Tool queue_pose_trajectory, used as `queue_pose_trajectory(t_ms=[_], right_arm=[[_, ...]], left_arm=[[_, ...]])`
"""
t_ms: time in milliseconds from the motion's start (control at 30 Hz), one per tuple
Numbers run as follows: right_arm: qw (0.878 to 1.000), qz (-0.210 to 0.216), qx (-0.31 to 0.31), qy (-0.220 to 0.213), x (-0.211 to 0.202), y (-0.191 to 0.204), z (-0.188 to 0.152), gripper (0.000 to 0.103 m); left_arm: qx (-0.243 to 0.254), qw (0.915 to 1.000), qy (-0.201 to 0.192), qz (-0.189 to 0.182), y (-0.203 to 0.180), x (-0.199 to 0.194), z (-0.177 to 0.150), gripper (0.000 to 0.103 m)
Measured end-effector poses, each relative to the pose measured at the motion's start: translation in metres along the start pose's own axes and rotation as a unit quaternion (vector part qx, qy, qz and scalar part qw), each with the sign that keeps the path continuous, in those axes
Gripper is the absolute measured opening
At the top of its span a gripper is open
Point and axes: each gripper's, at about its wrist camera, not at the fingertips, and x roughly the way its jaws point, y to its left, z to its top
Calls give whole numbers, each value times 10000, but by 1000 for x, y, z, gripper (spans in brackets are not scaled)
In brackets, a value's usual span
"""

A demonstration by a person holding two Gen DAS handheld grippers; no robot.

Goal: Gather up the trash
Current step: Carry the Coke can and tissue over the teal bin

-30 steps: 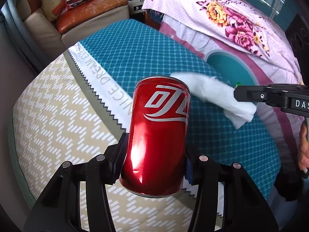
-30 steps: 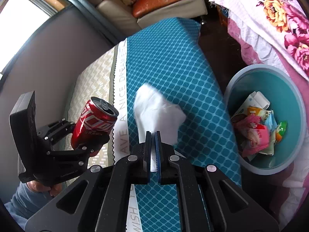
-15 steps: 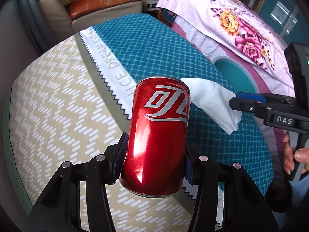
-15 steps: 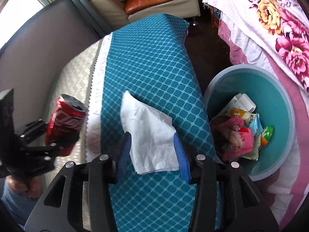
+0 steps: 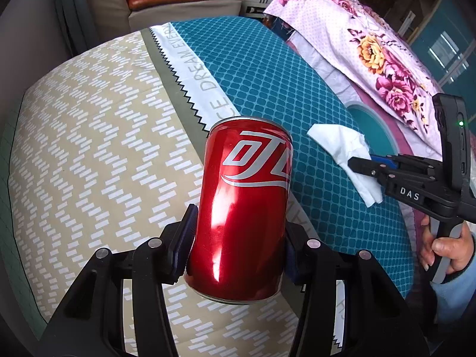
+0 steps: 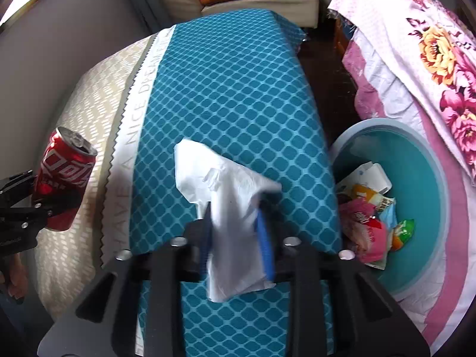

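At the lower edge of the right wrist view, the right gripper point(image 6: 235, 232) is smeared by motion blur, so its 2 fingers read as dark and blue streaks and their pads are hard to make out. Its jaws have just been closing, with the white tissue point(image 6: 226, 208) between them; the paper bunches where the fingers meet it, so it looks pinched, though the blur leaves the contact itself unclear. The tissue's far end lies spread on the teal patterned cloth point(image 6: 226, 89), while its near end hangs down past the fingers. In the left wrist view the same gripper comes in from the right, its tips on the tissue's edge and a hand point(image 5: 446, 247) on its handle, partly cut off by the frame.

The left gripper point(image 5: 238, 238) is clenched on the red can point(image 5: 247, 214), both pads pressed against its lower sides; the can stands upright above the beige patterned cloth point(image 5: 89, 148), its base hiding the fingertips. The can's opened top shows only in the right wrist view.

Just right of the teal cloth sits the teal bin point(image 6: 422, 160), already holding wrappers point(image 6: 369, 214); its near rim is partly hidden behind the gripper body.
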Motion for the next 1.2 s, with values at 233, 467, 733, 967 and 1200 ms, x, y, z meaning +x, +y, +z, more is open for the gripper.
queue_pose_trajectory(t_ms=[233, 467, 733, 967, 1200], right_arm=[[9976, 374, 469, -348, -29, -22, -3, 5], [9903, 433, 964, -900, -70, -61, -4, 5], [9793, 191, 1526, -1317, -104, -122, -16, 5], [9704, 74, 1958, -1411, -115, -171, -33, 5], [9647, -46, 2217, -1424, -119, -206, -45, 5]], left_arm=[[292, 9995, -49, 77, -29, -1, 11, 51], [836, 9964, -86, 78, -87, 3, 35, 51], [1403, 9900, -65, -94, -171, 25, 63, 51], [1701, 9851, 51, -238, -230, 53, 78, 51], [1724, 9843, 201, -308, -260, 81, 84, 51]])
